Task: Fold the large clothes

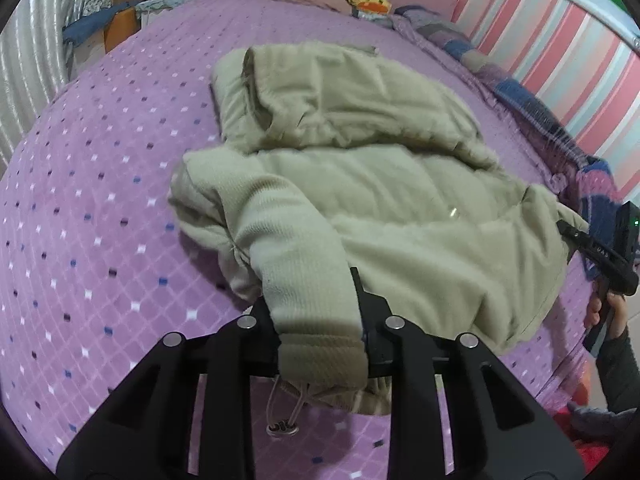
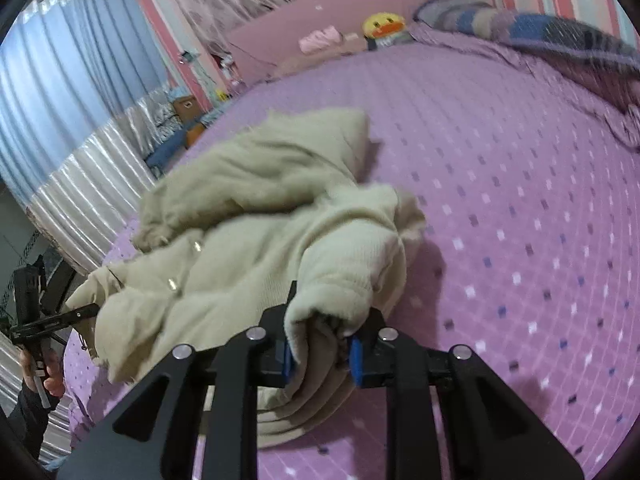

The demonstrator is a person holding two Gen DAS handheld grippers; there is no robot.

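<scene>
A puffy beige hooded jacket (image 1: 360,200) lies rumpled on the purple bed, hood toward the far end, its ribbed near hem lifted at the left and right corners.

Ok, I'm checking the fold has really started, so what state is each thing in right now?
Left gripper: shut on the jacket's lower hem corner.
Right gripper: shut on the hem's other corner, fabric bunched between the blue pads.
Beige jacket: mostly lying on the bed, near edge raised, hood flat at the far end, not yet folded over.
Drawcord: dangling loose below the hem.
Purple bedspread: spread flat.
</scene>
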